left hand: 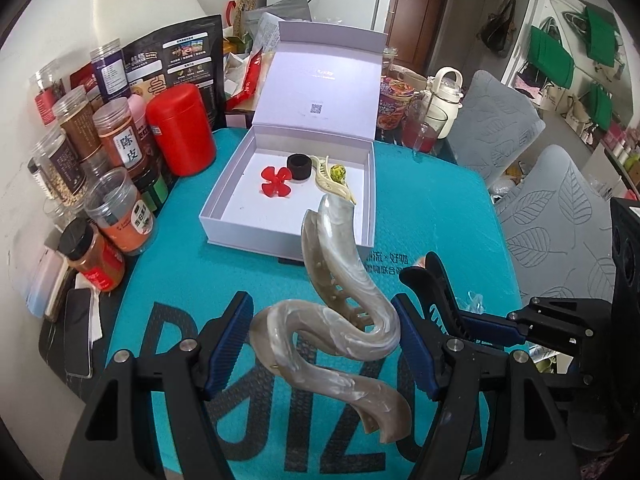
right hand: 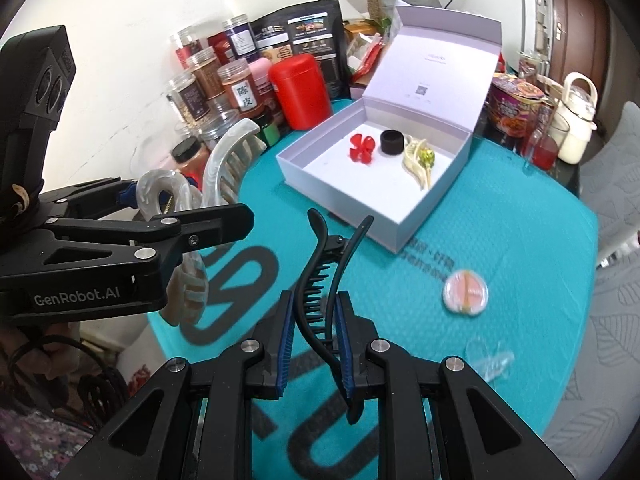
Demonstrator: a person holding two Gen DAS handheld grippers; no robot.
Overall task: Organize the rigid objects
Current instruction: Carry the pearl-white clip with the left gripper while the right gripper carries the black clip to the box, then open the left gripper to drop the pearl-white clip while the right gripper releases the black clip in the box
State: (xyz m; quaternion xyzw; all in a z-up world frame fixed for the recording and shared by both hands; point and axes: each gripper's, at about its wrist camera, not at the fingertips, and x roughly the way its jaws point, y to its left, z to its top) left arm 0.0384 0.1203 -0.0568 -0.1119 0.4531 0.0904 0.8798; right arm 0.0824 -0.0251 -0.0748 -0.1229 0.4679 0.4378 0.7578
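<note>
My left gripper is shut on a large pearly grey S-shaped hair claw, held above the teal mat; the claw also shows in the right wrist view. My right gripper is shut on a black toothed hair clip, also seen in the left wrist view. An open lilac box lies ahead. It holds a red flower clip, a black ring and a cream claw with a green bead.
Spice jars and a red canister crowd the left edge. A round pink compact and a clear plastic piece lie on the teal mat. Noodle cup, glass and white bottle stand behind the box. Grey chairs are at the right.
</note>
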